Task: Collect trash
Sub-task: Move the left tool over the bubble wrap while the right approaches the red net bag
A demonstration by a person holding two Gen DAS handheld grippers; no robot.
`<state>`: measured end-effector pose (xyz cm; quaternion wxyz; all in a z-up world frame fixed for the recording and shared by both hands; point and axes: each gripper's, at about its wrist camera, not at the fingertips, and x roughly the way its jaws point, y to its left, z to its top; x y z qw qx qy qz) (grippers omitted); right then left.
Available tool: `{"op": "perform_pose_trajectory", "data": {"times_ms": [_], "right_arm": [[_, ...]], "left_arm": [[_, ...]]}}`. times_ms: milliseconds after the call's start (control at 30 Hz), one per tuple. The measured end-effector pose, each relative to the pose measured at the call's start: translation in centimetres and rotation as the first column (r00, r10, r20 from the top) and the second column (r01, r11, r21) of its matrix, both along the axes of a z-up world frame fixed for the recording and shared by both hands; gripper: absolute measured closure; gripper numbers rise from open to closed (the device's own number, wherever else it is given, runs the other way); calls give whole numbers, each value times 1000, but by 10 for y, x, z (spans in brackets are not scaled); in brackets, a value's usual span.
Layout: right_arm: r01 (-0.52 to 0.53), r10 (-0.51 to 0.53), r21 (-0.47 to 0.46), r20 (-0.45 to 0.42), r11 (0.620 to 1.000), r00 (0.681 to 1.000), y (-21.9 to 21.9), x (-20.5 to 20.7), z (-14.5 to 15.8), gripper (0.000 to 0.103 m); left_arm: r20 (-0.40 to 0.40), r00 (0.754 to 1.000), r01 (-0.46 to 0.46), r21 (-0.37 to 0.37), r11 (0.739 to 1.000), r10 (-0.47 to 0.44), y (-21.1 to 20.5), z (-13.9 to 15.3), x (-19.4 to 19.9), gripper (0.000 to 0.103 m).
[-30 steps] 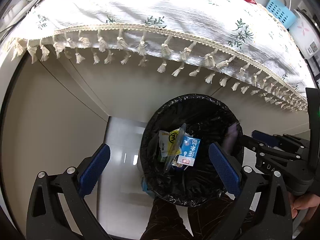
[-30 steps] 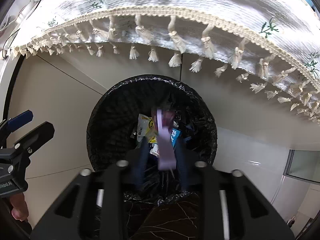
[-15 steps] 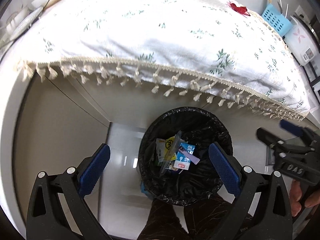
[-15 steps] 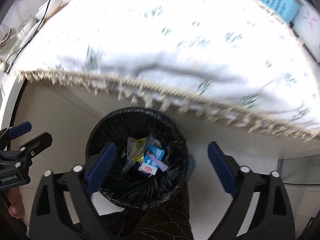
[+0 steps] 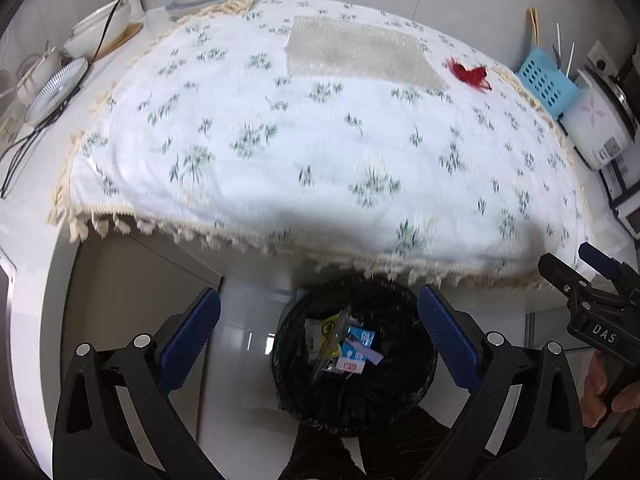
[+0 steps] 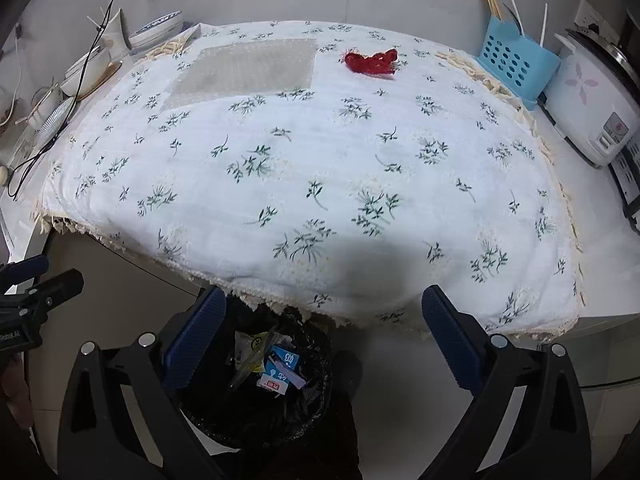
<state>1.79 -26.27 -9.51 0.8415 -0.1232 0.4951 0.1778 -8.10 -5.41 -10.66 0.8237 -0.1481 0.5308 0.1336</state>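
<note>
Trash items (image 6: pixel 276 368), cartons and wrappers, lie inside the black-lined bin (image 5: pixel 400 404) at lower centre of both views, below the fringed edge of the floral tablecloth (image 6: pixel 320 168). Left gripper (image 5: pixel 318 344) is spread wide and holds nothing; right gripper (image 6: pixel 323 344) likewise stands fully spread, empty. One red scrap (image 6: pixel 371 61) rests on the cloth at upper right, beside a bubble-wrap sheet (image 6: pixel 248 70). A blue utensil basket (image 6: pixel 516 58) stands next to a rice cooker (image 6: pixel 588 96).
</note>
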Motion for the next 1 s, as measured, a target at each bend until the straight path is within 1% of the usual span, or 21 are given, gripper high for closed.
{"op": "perform_pose_trajectory", "data": {"times_ms": [267, 400, 567, 700, 800, 1000], "right_arm": [[-12, 11, 20, 31, 1000, 999, -2, 49, 17, 9], [-23, 22, 32, 35, 999, 999, 1, 82, 23, 9], [-33, 31, 25, 45, 999, 998, 7, 123, 25, 9], [-38, 37, 18, 47, 999, 998, 12, 156, 24, 9], [-40, 39, 9, 45, 999, 998, 17, 182, 20, 9], [-45, 45, 3, 37, 999, 998, 30, 234, 9, 9]], "left_arm": [[24, 999, -26, 15, 1000, 26, 14, 18, 47, 6], [26, 999, -26, 23, 999, 26, 21, 23, 76, 6], [29, 999, -37, 23, 999, 36, 33, 26, 118, 6], [25, 999, -47, 24, 999, 47, 47, 24, 152, 6], [15, 998, -65, -9, 998, 65, 58, 18, 179, 6], [-12, 996, -85, 8, 996, 85, 77, 4, 231, 6]]}}
